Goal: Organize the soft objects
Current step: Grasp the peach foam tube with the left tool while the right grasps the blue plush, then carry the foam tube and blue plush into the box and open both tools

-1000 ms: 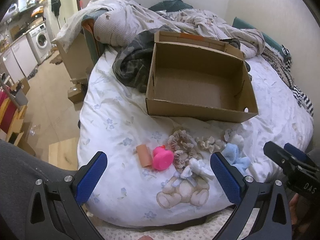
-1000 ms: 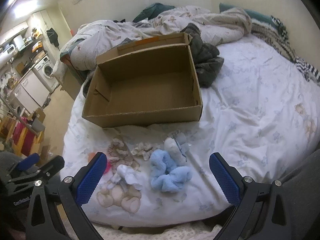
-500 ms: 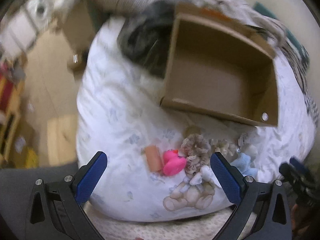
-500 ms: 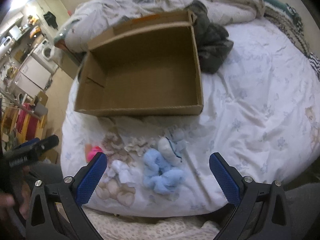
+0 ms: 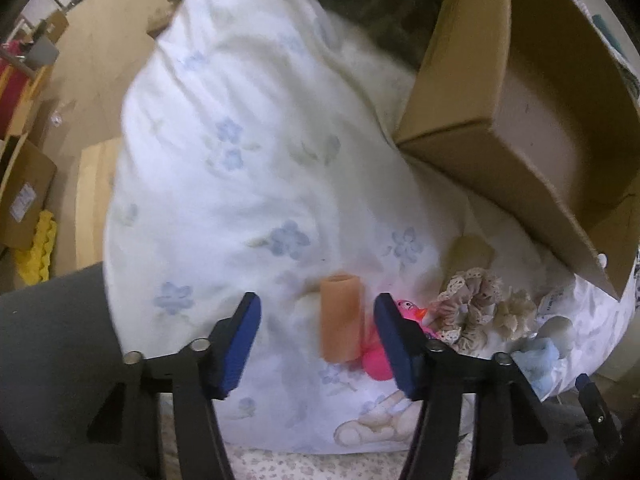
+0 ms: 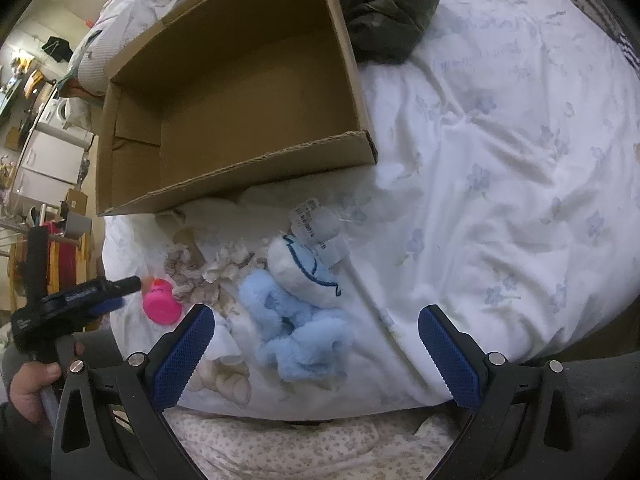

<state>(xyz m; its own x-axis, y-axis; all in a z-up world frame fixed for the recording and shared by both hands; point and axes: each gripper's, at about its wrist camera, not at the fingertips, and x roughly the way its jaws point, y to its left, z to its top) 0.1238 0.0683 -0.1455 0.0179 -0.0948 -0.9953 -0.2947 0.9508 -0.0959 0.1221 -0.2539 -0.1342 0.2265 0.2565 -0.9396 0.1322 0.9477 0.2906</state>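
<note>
An orange soft tube (image 5: 341, 318) lies on the white bedcover, between the fingers of my left gripper (image 5: 316, 334), which is open around it without touching. A pink duck toy (image 5: 394, 334) sits just right of it, also in the right wrist view (image 6: 161, 300). Beige lace scrunchies (image 5: 476, 304) lie beyond. A blue fluffy scrunchie (image 6: 296, 328) and a white-and-blue plush (image 6: 304, 268) lie in front of my open, empty right gripper (image 6: 316, 354). The open cardboard box (image 6: 240, 76) stands behind them, empty.
A dark crumpled garment (image 6: 384, 12) lies beside the box's far right corner. The bed edge drops to a floor with cardboard boxes (image 5: 24, 196) on the left. The left gripper's tip (image 6: 120, 284) shows at the right wrist view's left.
My left gripper has dropped down and forward to the orange tube, which now sits between its fingers. My right gripper has moved closer to the blue scrunchie.
</note>
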